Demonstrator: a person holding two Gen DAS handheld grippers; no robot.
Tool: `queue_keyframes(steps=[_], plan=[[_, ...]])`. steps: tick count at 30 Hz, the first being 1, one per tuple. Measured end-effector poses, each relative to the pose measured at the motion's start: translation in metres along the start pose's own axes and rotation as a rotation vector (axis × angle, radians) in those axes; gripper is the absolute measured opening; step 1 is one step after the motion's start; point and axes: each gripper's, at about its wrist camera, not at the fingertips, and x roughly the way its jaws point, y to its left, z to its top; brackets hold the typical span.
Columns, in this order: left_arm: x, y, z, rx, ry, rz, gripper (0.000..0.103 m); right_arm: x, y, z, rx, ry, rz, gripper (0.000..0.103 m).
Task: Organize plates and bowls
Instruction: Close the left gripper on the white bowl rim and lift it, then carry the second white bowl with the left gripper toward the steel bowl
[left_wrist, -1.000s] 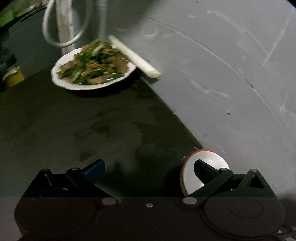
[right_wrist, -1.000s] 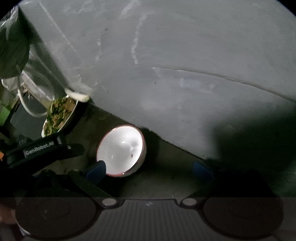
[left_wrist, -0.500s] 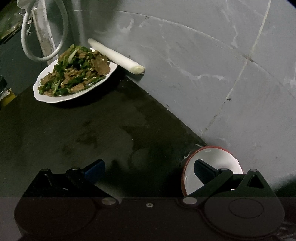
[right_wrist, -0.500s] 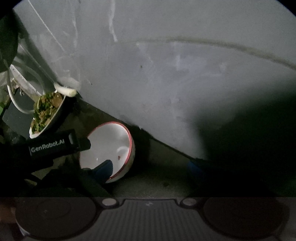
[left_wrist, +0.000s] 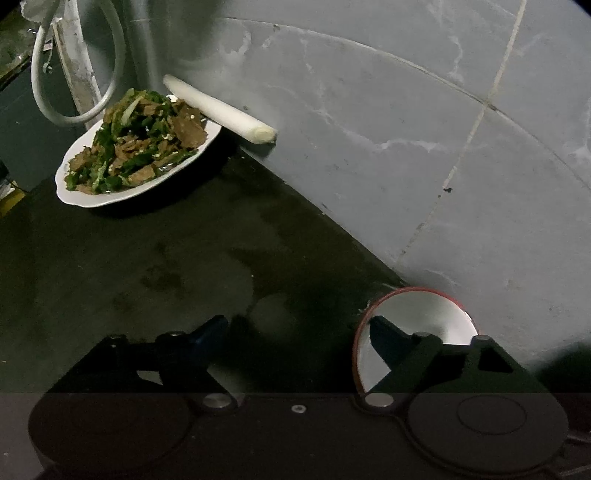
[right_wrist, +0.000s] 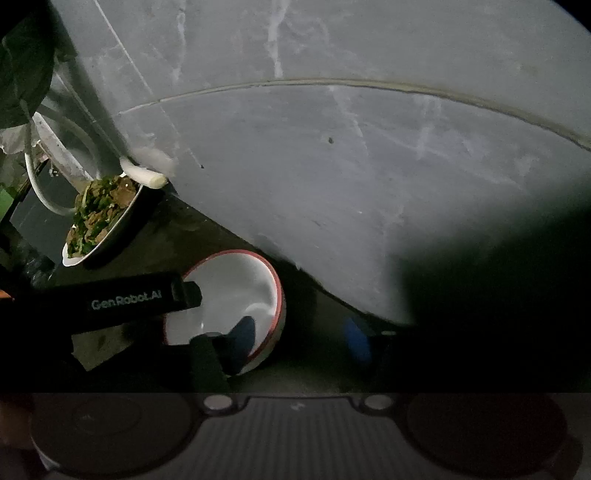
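Note:
A white bowl with a red rim (left_wrist: 424, 314) (right_wrist: 229, 291) sits on the dark counter against the grey wall. My left gripper (left_wrist: 299, 325) is open; its right finger reaches over the bowl's left rim into the bowl, its left finger stands over bare counter. My right gripper (right_wrist: 303, 332) is open and straddles the bowl's right rim, left finger inside, right finger outside near the wall. A white plate of greens and meat (left_wrist: 136, 155) (right_wrist: 99, 218) sits at the far left of the counter.
A white leek stalk (left_wrist: 221, 110) lies behind the plate against the wall. A white hose loop (left_wrist: 74, 74) hangs at the far left. The grey tiled wall (left_wrist: 406, 129) runs close along the right. The counter (left_wrist: 147, 266) is dark and stained.
Both grippers have closed in on the bowl. The right gripper's left finger has moved from outside the rim to inside the bowl. The left view has tilted, and the plate sits lower.

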Motion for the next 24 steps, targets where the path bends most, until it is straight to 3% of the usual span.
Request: queue_keyframes(steps=[2,7,12,18,24], plan=[[0.0,-0.002,0.0,0.005,0.002,-0.006,0.078,0.001,0.001,0.001,0.0,0.002,0.009,0.051],[-0.001,-0.005,-0.001,0.004,0.016,-0.059,0.051,0.002,0.004,0.002,-0.012,0.006,0.038,0.039],[-0.002,-0.006,-0.003,-0.02,0.024,-0.101,0.035,0.001,0.003,0.001,-0.009,0.005,0.068,0.028],[0.0,0.003,-0.009,-0.12,0.051,-0.19,0.012,0.001,0.001,0.002,-0.009,0.002,0.092,0.022],[-0.001,0.015,-0.022,-0.185,0.067,-0.237,0.007,-0.001,0.002,0.0,-0.03,0.002,0.097,0.018]])
